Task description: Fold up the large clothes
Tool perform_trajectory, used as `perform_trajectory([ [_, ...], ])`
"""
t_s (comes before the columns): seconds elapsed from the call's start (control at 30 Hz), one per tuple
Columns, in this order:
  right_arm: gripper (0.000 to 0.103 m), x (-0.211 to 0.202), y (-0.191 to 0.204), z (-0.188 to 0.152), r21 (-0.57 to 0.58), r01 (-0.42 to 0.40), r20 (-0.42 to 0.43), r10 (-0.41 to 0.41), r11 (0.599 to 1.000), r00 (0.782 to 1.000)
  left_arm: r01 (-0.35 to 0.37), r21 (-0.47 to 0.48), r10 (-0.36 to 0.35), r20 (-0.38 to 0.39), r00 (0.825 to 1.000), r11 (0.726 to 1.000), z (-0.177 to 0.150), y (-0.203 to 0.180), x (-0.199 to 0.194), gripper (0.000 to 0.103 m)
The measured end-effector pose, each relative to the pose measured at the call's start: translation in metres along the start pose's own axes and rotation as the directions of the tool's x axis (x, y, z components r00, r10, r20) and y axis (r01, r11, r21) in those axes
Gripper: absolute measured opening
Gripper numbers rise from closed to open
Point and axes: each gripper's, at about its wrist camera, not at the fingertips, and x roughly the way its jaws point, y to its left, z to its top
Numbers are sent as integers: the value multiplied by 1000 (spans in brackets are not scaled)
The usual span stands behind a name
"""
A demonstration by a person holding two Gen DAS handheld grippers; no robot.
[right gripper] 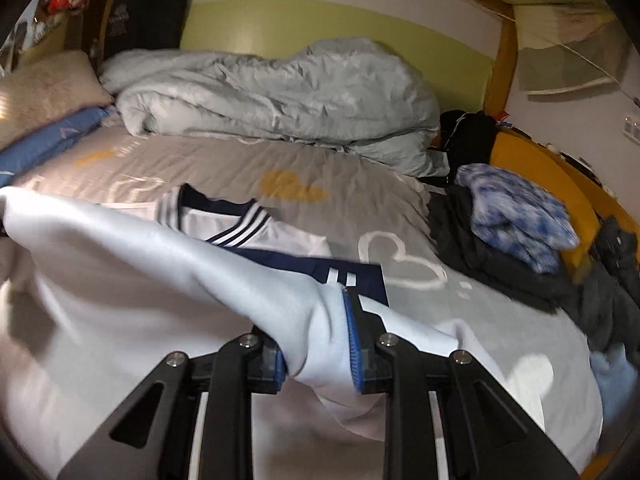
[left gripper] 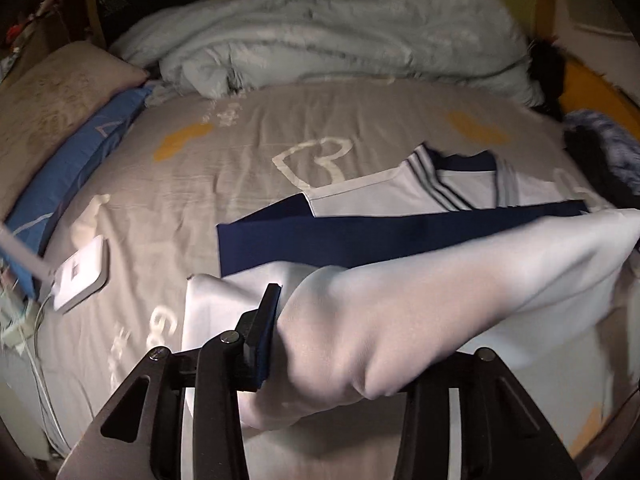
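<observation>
I've got the left gripper [left gripper: 320, 340] pinching a bunched fold of the white shirt [left gripper: 460, 264]; only its left finger [left gripper: 264, 332] shows, cloth hides the other. The right gripper [right gripper: 316, 344] is clamped on the same shirt [right gripper: 132, 248], w/ white fabric squeezed between both blue-edged pads [right gripper: 352, 336]. The lifted hem stretches taut between the two grips, above the rest of the shirt. The far part still lies flat on the grey bedsheet [left gripper: 180, 184], approx mid-bed: navy band [left gripper: 320, 236] across, striped shoulders and collar [left gripper: 452, 172] at the far end. A crumpled pale blue duvet [left gripper: 320, 44] is piled along the far side by the wall. Pillows [left gripper: 52, 112] on the left, and a white box [left gripper: 82, 276] w/ a cable near the left edge. On the right, a pile of dark clothes [right gripper: 500, 256] w/ a blue-white mottled piece [right gripper: 516, 216] on top.
</observation>
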Motion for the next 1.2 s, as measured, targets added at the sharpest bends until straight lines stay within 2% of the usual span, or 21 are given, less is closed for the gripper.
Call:
perform_trajectory([
  [0.23,23,81,5,22,-30,18,-86,-21,999,996,-104,103,112,-78,991,989,39,-16,66,48],
  [0.33,24,105,4,25,-33,2,-120,-6,999,993,-162,159,175,-71,982,974,41,-22,84,54],
  [0.4,26,112,4,25,-33,-7,-102,3,999,995,-174,150,182,-35,983,973,41,-22,88,63],
  [0.47,34,112,4,25,-31,-17,-75,14,999,997,-169,132,169,12,985,977,39,-19,83,71],
  [0.5,55,109,0,25,-9,-34,-57,33,999,998,-151,122,147,45,988,981,36,-18,75,76],
  [0.53,83,103,-5,26,20,-49,-35,50,999,998,-121,113,113,81,990,986,34,-17,66,79],
  [0.6,100,84,-16,29,85,-70,40,67,994,997,-68,101,48,182,982,993,27,-15,39,98],
  [0.67,103,65,-26,34,121,-103,99,91,987,991,-47,77,24,275,961,996,21,-11,12,103],
  [0.73,103,43,-37,39,152,-149,139,128,977,982,6,51,-22,322,947,999,15,-6,-10,103],
  [0.93,103,-19,-58,29,205,-172,211,128,963,969,101,-53,-73,388,919,993,-13,19,-44,103],
  [0.97,103,-27,-62,23,222,-178,213,130,959,968,117,-62,-84,390,917,991,-20,22,-46,103],
  [1.07,103,-35,-71,7,264,-186,189,138,947,972,121,-106,-76,355,932,987,-31,35,-43,103],
  [1.2,103,-31,-82,-15,274,-99,120,68,957,990,128,-222,-54,312,949,967,-41,64,-30,102],
])
